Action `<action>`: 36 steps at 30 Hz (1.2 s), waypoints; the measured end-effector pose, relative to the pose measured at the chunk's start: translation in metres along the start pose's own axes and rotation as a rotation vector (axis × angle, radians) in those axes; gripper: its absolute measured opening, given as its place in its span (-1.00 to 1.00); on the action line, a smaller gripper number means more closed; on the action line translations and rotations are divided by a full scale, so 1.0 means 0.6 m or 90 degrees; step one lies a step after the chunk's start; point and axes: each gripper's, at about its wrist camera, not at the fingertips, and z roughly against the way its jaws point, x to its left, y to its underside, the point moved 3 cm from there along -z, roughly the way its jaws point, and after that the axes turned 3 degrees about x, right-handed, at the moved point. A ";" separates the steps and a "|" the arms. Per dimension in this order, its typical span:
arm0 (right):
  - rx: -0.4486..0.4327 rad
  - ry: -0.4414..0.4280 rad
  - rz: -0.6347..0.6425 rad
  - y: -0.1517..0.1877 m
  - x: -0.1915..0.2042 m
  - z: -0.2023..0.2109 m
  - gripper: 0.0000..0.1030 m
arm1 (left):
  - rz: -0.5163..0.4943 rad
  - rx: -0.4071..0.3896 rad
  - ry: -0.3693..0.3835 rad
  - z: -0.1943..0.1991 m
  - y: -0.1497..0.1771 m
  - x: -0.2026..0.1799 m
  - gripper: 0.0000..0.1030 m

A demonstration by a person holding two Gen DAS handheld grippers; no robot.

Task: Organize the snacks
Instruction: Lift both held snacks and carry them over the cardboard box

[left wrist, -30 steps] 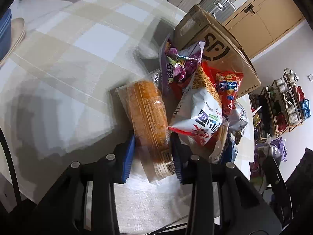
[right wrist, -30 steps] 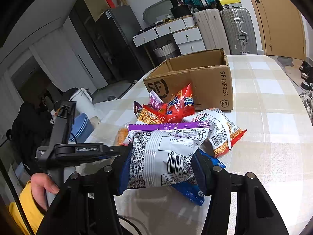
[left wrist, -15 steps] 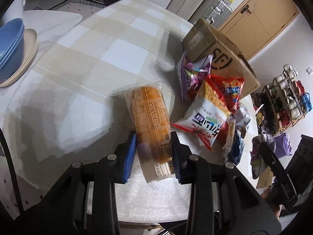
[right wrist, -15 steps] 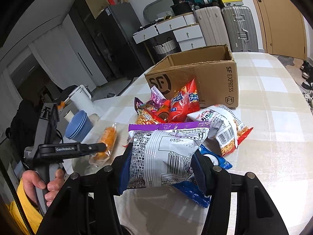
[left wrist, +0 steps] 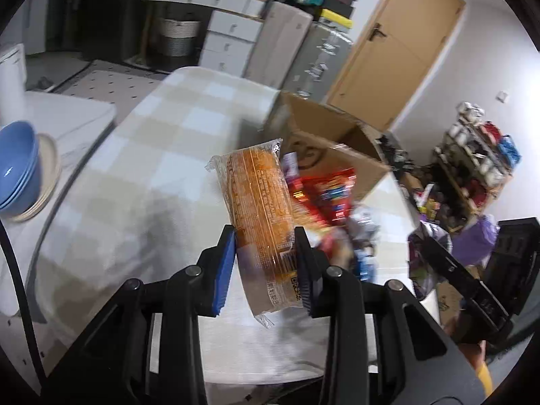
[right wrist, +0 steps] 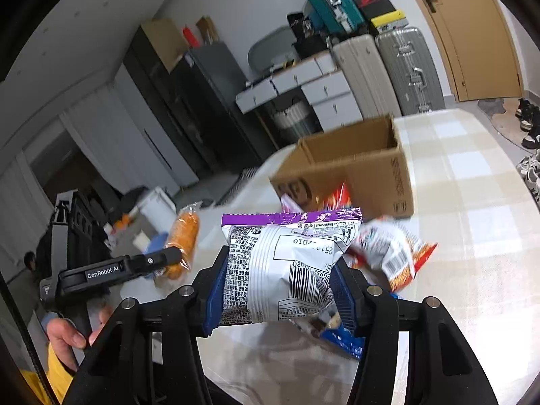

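lifted – left gripper (left wrist: pixel 265 266) clamps orange packet (left wrist: pixel 260 199).

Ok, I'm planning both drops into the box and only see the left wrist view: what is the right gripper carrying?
Observer: The right gripper is shut on a white crinkled snack bag with a purple top edge, barcode side towards its camera.
Operator: Anything left beneath it?
Observer: A blue foil packet lies on the table just below that bag.
Operator: And who is holding my gripper?
Observer: A hand with a yellow sleeve grips the handle of the left gripper.
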 end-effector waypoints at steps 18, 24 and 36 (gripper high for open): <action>-0.010 0.025 0.012 -0.209 -0.011 -0.039 0.07 | -0.090 0.026 0.051 -0.095 -0.231 -0.188 -0.41; 0.010 0.034 -0.005 -0.254 -0.048 -0.099 0.07 | -0.094 0.059 0.038 -0.188 -0.300 -0.208 -0.41; 0.058 0.079 -0.030 -0.295 -0.126 -0.205 0.07 | -0.123 0.146 -0.006 -0.380 -0.360 -0.210 -0.41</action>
